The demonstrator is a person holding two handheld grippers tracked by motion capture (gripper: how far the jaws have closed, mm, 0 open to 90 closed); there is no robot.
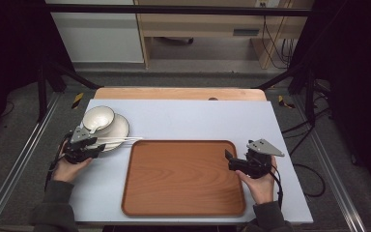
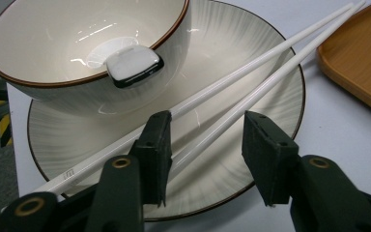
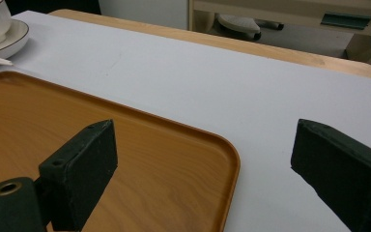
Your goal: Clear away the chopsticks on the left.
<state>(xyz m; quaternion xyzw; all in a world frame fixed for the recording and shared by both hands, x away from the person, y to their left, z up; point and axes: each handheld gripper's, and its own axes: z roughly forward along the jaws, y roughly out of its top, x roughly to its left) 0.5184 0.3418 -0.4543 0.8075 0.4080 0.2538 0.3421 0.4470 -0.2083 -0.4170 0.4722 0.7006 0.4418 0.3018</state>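
Lying across the ribbed plate [image 2: 251, 63] are the two white chopsticks [image 2: 251, 67], side by side, their far tips reaching out past the rim toward the wooden tray [image 2: 362, 53], and that's where the action is. One chopstick runs between the left tool's [image 2: 207, 145] jaws, the other passes against the outer face of the left-hand pad; the jaws stand partly open, the right-hand pad clear of the sticks, so nothing is clamped. No earlier look to compare, so that's the picture as it stands. A cream bowl [image 2: 77, 53] with a brown rim sits on the plate just behind the chopsticks, and a small glossy white piece with a dark edge [image 2: 133, 65] rests on its rim. From the high view, plate and bowl sit at the left of the pale table [image 1: 198, 116], just beside the tray's [image 1: 183, 179] upper left corner, with the left tool [image 1: 96, 145] low at the plate's near edge. Over on the other side, the right tool [image 3: 203, 164] hovers at the tray's right edge, jaws spread wide, holding nothing, one pad over the tray [image 3: 164, 159] and one over the table [image 3: 251, 96].
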